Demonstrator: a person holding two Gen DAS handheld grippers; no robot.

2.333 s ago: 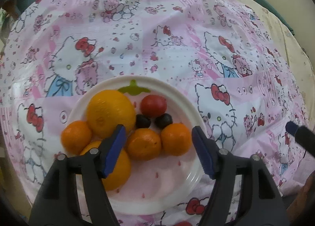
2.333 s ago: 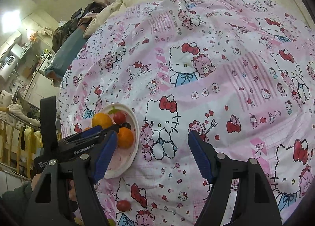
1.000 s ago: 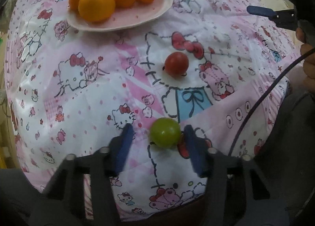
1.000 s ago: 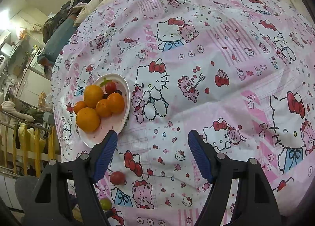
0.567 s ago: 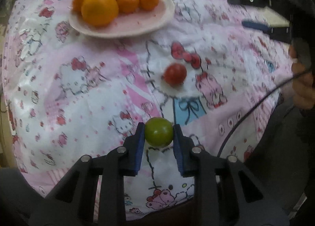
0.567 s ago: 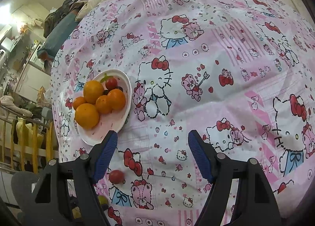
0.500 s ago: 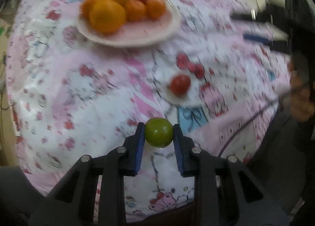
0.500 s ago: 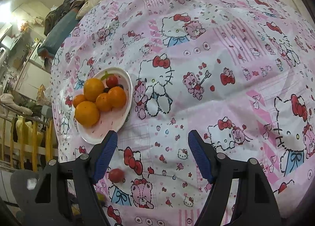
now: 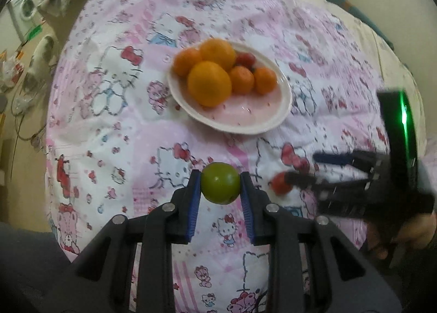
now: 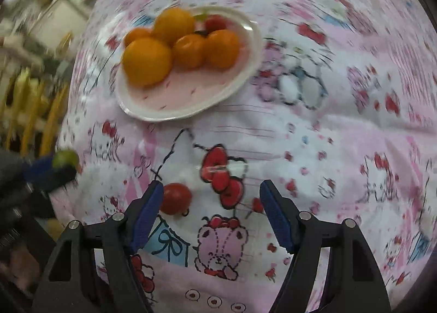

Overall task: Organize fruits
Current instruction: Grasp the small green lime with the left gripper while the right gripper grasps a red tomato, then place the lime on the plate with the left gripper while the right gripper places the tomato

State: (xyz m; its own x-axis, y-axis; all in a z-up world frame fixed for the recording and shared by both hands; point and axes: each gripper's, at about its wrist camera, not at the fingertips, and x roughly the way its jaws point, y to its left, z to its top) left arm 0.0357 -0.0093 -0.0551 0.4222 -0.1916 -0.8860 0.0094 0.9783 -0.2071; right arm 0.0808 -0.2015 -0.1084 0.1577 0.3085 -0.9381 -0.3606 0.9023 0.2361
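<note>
Gripping a smooth round green fruit [image 9: 220,183], blue-padded left tongs [image 9: 220,190].

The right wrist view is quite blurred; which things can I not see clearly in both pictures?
- Green fruit: right wrist view, smeared at the left edge, left gripper hardly readable there.
- Red tomato: left wrist view, partly behind the blurred right gripper, whose jaws are closing.
- Dark fruit on the plate: hidden behind the oranges.

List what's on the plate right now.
On the plate: two big oranges, three smaller ones and a red tomato at the back. Something dark sits between them, mostly covered, so I can't tell what it is.
</note>
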